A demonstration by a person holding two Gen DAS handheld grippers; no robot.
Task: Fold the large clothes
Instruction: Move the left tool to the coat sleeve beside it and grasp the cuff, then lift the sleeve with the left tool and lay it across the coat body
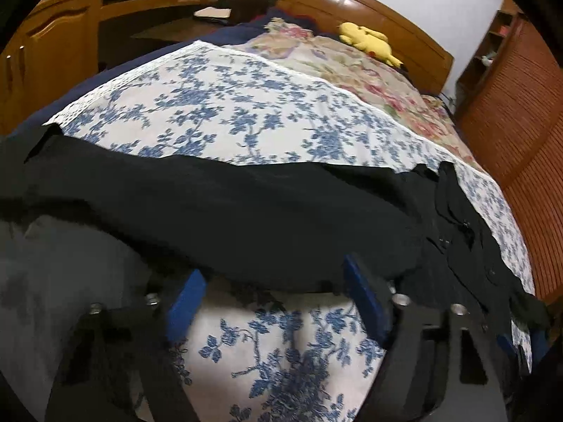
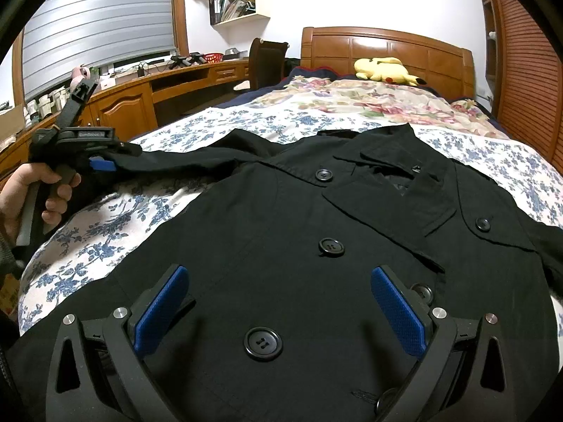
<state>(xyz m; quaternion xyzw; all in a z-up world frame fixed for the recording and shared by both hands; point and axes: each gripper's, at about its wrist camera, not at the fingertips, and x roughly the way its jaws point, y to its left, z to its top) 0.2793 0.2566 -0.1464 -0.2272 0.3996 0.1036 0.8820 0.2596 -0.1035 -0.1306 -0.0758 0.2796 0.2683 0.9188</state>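
Black coat [image 2: 281, 232] (sleeve between left gripper [image 1: 274, 292] pads)

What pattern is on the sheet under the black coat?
Blue flowers on white. The sheet shows best in the left wrist view.

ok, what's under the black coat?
The black coat lies spread on the blue-floral sheet, which shows all round it. What lies beneath the coat's body is covered; the sheet presumably continues there.
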